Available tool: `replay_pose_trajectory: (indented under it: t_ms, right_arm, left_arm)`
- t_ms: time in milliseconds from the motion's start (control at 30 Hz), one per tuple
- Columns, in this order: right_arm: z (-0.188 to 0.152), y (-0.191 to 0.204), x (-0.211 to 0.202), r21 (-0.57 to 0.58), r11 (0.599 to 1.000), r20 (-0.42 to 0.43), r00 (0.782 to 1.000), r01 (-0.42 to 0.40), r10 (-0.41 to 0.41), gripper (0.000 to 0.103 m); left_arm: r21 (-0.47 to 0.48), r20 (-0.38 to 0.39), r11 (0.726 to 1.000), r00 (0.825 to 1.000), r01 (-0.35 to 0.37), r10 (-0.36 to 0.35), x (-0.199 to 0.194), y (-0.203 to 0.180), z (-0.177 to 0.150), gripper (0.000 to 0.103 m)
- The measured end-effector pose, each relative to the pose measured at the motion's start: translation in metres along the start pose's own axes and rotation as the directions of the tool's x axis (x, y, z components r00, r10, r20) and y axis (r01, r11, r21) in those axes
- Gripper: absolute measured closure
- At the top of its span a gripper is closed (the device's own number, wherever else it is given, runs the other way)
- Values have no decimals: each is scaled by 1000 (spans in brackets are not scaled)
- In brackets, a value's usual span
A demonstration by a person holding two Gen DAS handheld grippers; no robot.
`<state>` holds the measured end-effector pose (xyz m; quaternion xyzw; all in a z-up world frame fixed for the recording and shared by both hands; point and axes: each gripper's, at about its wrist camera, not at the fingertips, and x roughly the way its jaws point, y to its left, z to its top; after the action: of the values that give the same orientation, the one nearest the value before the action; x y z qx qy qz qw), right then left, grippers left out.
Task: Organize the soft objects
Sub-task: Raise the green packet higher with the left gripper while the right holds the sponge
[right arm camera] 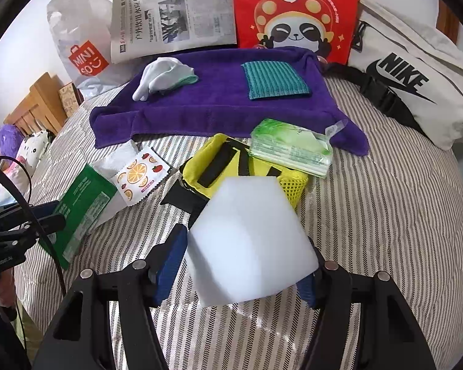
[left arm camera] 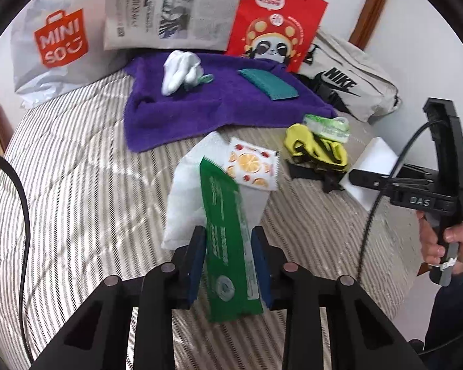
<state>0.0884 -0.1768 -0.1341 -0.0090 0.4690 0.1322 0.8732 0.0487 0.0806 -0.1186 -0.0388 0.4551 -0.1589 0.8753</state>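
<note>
Jaws of the left gripper (left arm camera: 228, 265) stand apart around a green packet (left arm camera: 228, 246), pads off it; the right gripper (right arm camera: 244, 265) clamps a white foam block (right arm camera: 247, 243). Both lie just before the purple towel (right arm camera: 219, 104); behind it stand MINISO (left arm camera: 61, 40) and NIKE (right arm camera: 410, 77) bags.

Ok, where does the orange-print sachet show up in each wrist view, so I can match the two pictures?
Left wrist view: the orange-print sachet lies at centre, just beyond the green packet between the left gripper's fingers.
Right wrist view: the sachet is left of centre, right of the green packet.
Shared landmark: the purple towel, spread on the bed behind the sachet in both.
</note>
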Motion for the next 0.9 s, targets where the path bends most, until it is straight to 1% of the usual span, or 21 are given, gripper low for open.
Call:
replay_pose_trajectory:
  t_ms: [133, 233, 300, 333, 433, 533, 633, 700, 800, 867, 900]
  right_arm:
    - [0, 0, 1, 0, 1000, -2, 1000, -2, 2, 39]
    - [0, 1, 2, -5, 1000, -3, 1000, -1, 1, 39]
    - [0, 0, 3, -6, 1000, -4, 1000, -4, 4, 39]
    - [0, -1, 2, -4, 1000, -5, 1000, -5, 5, 39]
    - [-1, -1, 3, 0, 1000, -5, 1000, -9, 9, 39]
    - [-2, -1, 4, -1, 1000, -5, 1000, -12, 12, 39]
    - [-3, -1, 4, -5, 1000, -4, 1000, -13, 13, 38]
    - [-4, -2, 3, -2, 1000, -3, 1000, -21, 21, 38]
    - [-6, -6, 0, 2, 1000, 5, 1000, -26, 26, 38]
    - [-7, -10, -1, 4, 1000, 8, 1000, -16, 16, 38]
    - [-7, -11, -2, 5, 1000, 12, 1000, -11, 11, 38]
  left_arm:
    - [38, -4, 999, 1000, 5, -5, -3, -13, 3, 75]
    - [62, -29, 998, 1000, 3, -1, -1, -20, 1, 75]
    - [72, -52, 997, 998, -32, 35, 3, -22, -3, 75]
    - [75, -63, 995, 995, -66, 71, 5, -22, -5, 75]
    - [68, -75, 993, 992, -95, 100, 5, -20, -11, 74]
    - [36, -102, 995, 991, -88, 91, 9, -16, -14, 66]
    - [26, -123, 993, 985, -115, 117, 18, -19, -15, 60]
    - [31, -122, 991, 984, -129, 132, 21, -25, -14, 48]
    - [43, -129, 986, 978, -160, 165, 29, -37, -10, 41]
    - [57, -136, 981, 972, -185, 192, 34, -43, -8, 40]
    - [63, -136, 976, 967, -210, 216, 37, -47, -8, 40]
